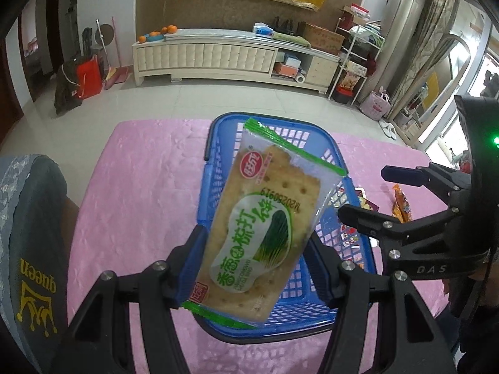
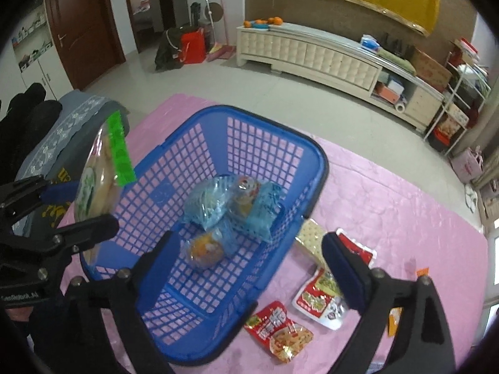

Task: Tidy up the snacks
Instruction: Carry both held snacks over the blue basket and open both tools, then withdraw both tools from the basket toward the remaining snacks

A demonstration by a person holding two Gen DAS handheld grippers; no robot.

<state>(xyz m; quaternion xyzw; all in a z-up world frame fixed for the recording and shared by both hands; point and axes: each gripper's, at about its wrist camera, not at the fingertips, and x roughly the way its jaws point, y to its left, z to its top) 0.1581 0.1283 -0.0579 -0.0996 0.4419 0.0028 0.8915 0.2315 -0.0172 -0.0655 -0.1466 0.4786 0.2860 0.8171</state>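
On the pink tablecloth [image 2: 389, 193] the blue basket [image 2: 312, 155] is sitting, and everything else is lying or hanging in relation to it. Above the basket's left side, the left gripper [image 1: 249, 249] is gripping a green-trimmed cracker packet [image 1: 265, 218] by its long edges, holding it clear of the mesh. Over the basket's near right corner, the right gripper [image 2: 249, 268] is standing wide with nothing between its blue pads. Inside the basket, two blue-wrapped snacks [image 2: 230, 205] are lying against the right wall, with what is probably an orange-filled clear packet [image 2: 204, 249], blurred here, just in front of them. Outside the basket's right wall, a cracker pack [image 2: 307, 233] and red sachets [image 2: 277, 330] are lying on the cloth.
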